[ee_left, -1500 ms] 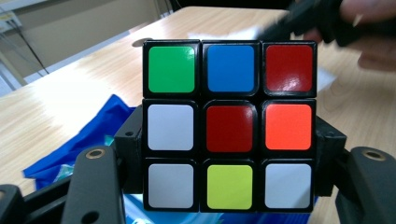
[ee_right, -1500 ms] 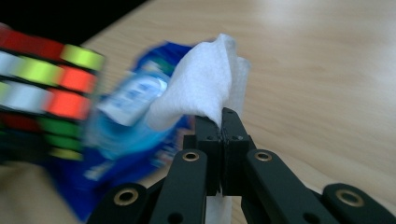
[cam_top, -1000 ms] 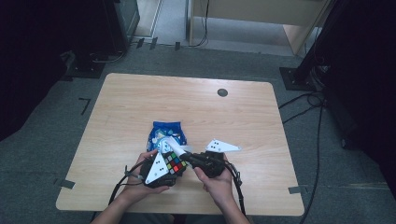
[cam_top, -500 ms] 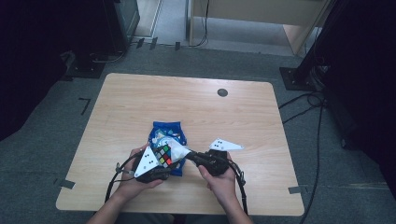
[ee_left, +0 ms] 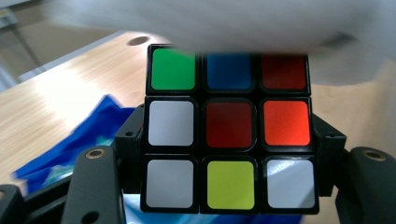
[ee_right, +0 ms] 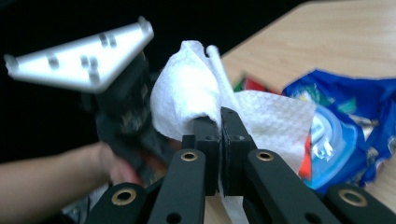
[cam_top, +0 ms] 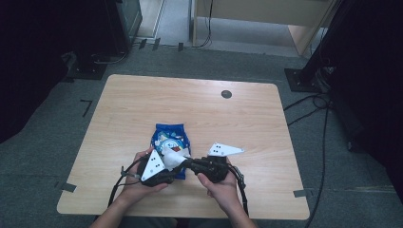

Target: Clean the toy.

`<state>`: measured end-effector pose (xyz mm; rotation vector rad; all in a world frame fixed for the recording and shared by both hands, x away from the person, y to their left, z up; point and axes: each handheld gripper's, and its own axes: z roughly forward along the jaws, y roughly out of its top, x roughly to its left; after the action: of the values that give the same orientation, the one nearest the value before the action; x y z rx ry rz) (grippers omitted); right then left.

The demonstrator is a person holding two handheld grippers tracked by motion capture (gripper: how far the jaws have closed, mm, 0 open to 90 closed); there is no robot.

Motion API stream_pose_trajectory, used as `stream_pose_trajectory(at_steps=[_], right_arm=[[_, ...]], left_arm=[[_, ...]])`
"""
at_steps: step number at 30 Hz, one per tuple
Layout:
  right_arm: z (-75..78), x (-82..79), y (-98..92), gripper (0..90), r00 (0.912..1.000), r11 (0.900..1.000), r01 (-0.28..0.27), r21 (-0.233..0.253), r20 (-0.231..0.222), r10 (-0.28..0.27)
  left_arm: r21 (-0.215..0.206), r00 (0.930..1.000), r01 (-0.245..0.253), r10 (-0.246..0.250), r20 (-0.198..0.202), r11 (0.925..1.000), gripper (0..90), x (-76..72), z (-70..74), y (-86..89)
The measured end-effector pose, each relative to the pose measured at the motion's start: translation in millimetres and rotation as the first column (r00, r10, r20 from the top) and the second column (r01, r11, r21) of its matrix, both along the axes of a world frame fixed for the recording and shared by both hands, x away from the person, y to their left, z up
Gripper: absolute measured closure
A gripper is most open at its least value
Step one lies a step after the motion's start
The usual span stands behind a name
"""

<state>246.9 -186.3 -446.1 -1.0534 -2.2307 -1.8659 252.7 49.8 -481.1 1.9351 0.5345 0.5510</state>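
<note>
White paper towel [ee_right: 196, 100] pinched in right tool [ee_right: 219, 122]; left tool [ee_left: 224, 140] clamps scrambled cube [ee_left: 229, 128].

The puzzle cube [ee_left: 229, 128] is sitting between the jaws of the left gripper [cam_top: 159, 171], one jaw lying at each of its sides. A paper towel [ee_right: 205, 100] is lying over the cube's top and is sitting pinched between the jaws of the right gripper [ee_right: 219, 126], rising above their tips. A snack bag [cam_top: 169, 137] is lying on the table [cam_top: 142, 104] just beyond and below both pairs of jaws.
</note>
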Motion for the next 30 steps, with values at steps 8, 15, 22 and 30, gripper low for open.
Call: stream_pose_trajectory(at_steps=[8, 15, 22, 30], right_arm=[[-22.1, 16.6, -20.0, 88.6, 0.9728, 0.975, 0.180, -0.134, -0.122, -0.197], [-22.1, 18.7, -38.0, 62.4, 0.9030, 0.871, 0.413, -0.265, -0.005, -0.430], [2.0, 5.8, -24.5, 39.0, 0.9083, 0.909, 0.405, -0.099, -0.072, -0.412], [-4.9, 2.2, 1.6, 28.5, 0.9217, 0.947, 0.321, -0.023, -0.222, -0.318]], left_arm=[[-0.069, 0.9987, -0.051, 0.051, -0.008, 0.9963, 34.0, 7.7, 6.3, 18.6], [-0.070, 0.9996, -0.030, 0.030, 0.001, 0.9971, 33.9, 5.1, 5.7, 13.5], [-0.047, 0.9992, -0.031, 0.032, 0.023, 0.9984, 33.9, 0.3, 2.3, 3.5], [-0.072, 0.9986, -0.048, 0.049, 0.017, 0.9962, 33.9, -2.4, 2.0, -0.3]])
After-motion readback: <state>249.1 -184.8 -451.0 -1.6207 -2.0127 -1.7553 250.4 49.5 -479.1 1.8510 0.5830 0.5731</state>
